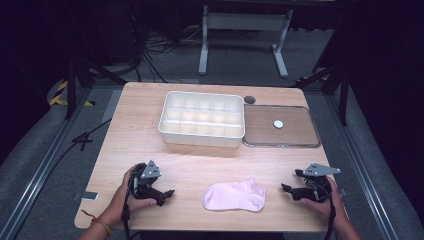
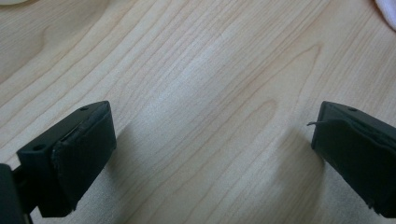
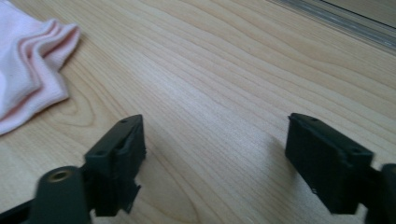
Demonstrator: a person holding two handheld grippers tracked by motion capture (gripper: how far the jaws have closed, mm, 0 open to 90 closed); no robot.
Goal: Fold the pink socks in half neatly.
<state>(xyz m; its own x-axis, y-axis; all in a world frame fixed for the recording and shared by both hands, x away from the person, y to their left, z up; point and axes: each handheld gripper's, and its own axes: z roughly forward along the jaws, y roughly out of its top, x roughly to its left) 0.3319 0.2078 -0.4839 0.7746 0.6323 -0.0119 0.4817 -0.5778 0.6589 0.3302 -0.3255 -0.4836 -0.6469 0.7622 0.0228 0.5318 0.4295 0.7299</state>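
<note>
A pink sock lies flat near the table's front edge, between the two grippers. My left gripper rests on the wood to the sock's left, held by a hand, its jaws wide apart over bare table. A corner of the sock shows at the top right of the left gripper view. My right gripper sits to the sock's right, open, with nothing between its jaws. The sock's edge lies at the upper left of the right gripper view.
A white divided storage box stands at the table's middle back. To its right lies a clear flat lid with a small white disc on it. A round dark grommet sits behind. Table edges are close to both hands.
</note>
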